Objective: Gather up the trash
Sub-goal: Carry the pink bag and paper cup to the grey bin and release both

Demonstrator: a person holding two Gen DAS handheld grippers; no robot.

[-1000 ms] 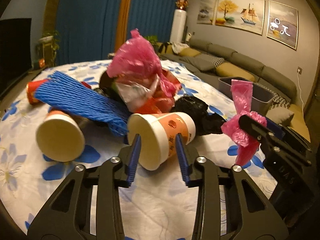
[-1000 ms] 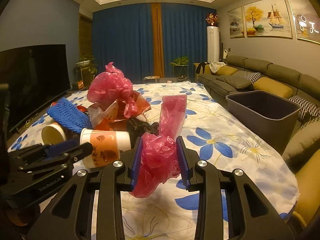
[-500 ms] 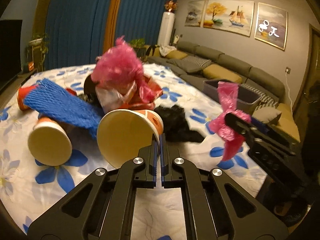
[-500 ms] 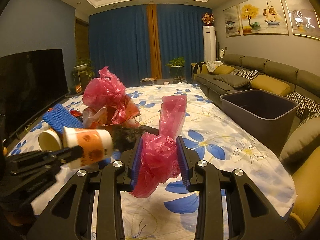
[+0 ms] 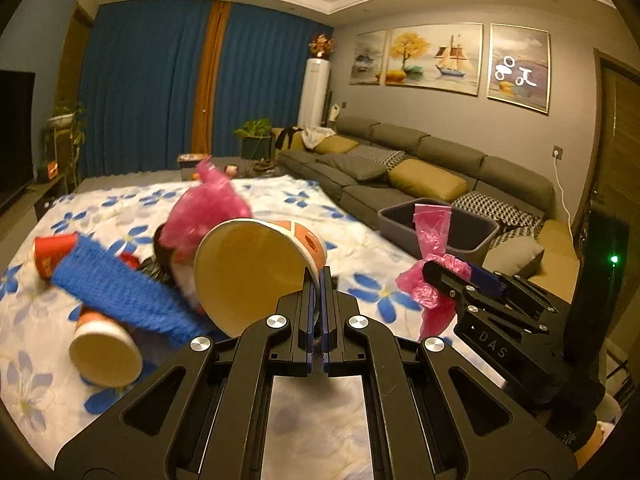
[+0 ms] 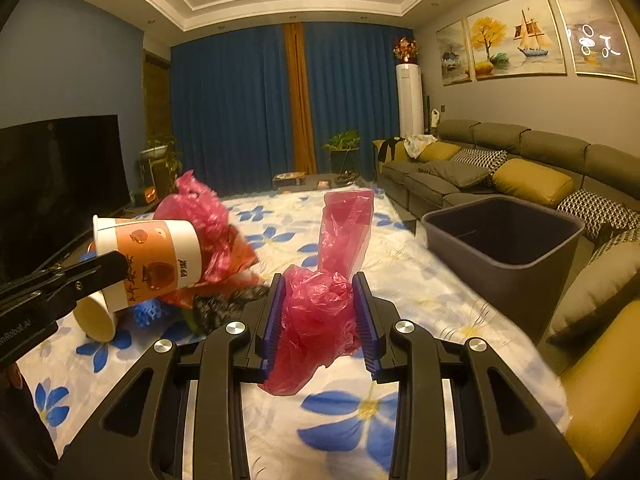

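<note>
My left gripper [image 5: 318,280] is shut on the rim of an orange and white paper cup [image 5: 256,268] and holds it above the table, mouth toward the camera; the cup also shows in the right wrist view [image 6: 152,256]. My right gripper [image 6: 320,312] is shut on a crumpled pink plastic bag [image 6: 324,312], also seen in the left wrist view [image 5: 430,264]. A grey bin [image 6: 504,240] stands to the right, beside the table. The trash pile holds a pink bag [image 5: 208,212], a blue foam net [image 5: 120,300], a second paper cup [image 5: 104,352] and a red cup [image 5: 52,250].
The table wears a white cloth with blue flowers [image 6: 344,420]. A grey sofa with yellow cushions [image 6: 520,168] runs along the right wall behind the bin. A dark television [image 6: 56,184] stands at the left. Black plastic [image 6: 224,308] lies in the pile.
My left gripper closed on the cup's rim and lifted it off the table. My right gripper kept its hold on the pink bag and rose a little.
</note>
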